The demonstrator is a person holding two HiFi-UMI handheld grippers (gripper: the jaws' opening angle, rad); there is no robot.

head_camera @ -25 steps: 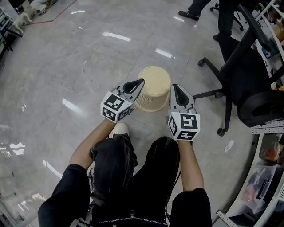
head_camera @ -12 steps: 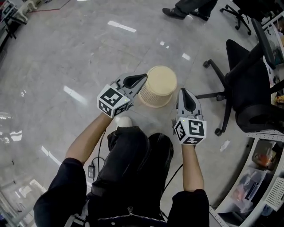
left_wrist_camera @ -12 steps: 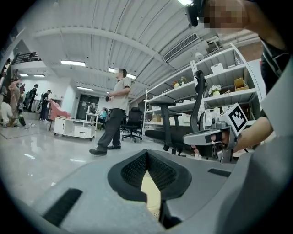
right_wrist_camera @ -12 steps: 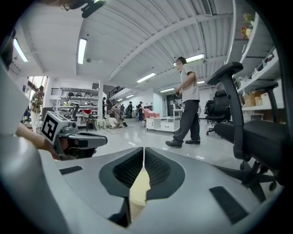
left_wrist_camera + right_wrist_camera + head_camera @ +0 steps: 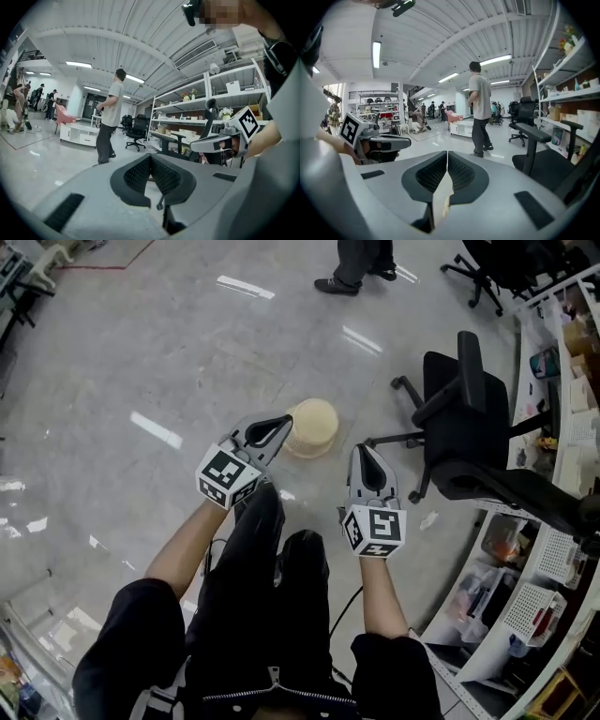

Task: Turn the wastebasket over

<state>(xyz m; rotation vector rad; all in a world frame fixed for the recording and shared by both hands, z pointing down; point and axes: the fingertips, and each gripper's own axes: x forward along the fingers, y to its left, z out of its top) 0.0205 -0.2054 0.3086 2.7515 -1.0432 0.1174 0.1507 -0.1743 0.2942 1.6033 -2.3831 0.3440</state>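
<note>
Black ribbed pads meet tip to tip on the left gripper (image 5: 151, 157), and the right gripper (image 5: 447, 153) is clenched the same way, with nothing caught between either pair. Both gripper views look out level across a bright workroom, where a person (image 5: 480, 112) in a pale shirt and dark trousers stands on the glossy floor (image 5: 141, 362). An office chair (image 5: 469, 418) sits just off the right gripper (image 5: 365, 451), with white shelves (image 5: 562, 352) of boxes behind it and a paper scrap (image 5: 429, 518) on the floor near its base.

From the head view, the cream wastebasket (image 5: 311, 427) stands on the floor ahead of both grippers, flat closed face up. It lies between the two, nearer the left gripper (image 5: 284, 420), whose tip overlaps the basket's left edge in the picture. The right tip stays clear of it. Nothing stands between the jaws and the basket.

Neither gripper view takes in the basket, and its weave is too small to make out.
</note>
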